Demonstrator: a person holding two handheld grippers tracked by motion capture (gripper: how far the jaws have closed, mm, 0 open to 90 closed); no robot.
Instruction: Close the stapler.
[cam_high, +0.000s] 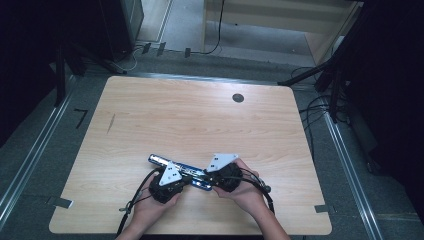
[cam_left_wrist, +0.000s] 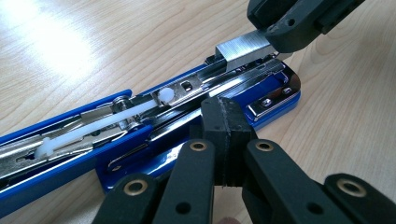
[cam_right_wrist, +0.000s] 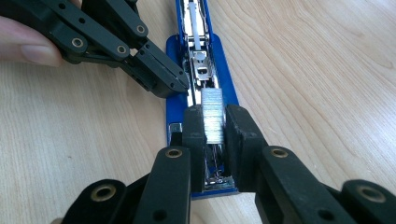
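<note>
A: Where is the stapler?

B: The blue, opened-out metal stapler (cam_high: 181, 172) lies flat on the pale wooden tabletop (cam_high: 200, 120), near the person's edge, between the two hands. Its chrome staple channel (cam_left_wrist: 205, 84) faces up, with a white plastic pusher rod (cam_left_wrist: 93, 126) lying along it.

A: And the right gripper?

B: The right gripper (cam_right_wrist: 215, 123) has its black jaws drawn nearly together on a silvery strip of staples (cam_right_wrist: 213, 116), held over the front end of the channel. In the left gripper view the same strip (cam_left_wrist: 243, 49) sits at the channel's tip; whether it already rests in the channel I can't quite tell.

A: What about the left one?

B: The left gripper (cam_left_wrist: 227, 140) has its jaws pressed fully together with nothing between them. Their tips sit against the side of the stapler, beside the channel, about midway along the blue base (cam_right_wrist: 173, 105).

A: Both hands low?

B: Yes, both are just above the tabletop, close together.
</note>
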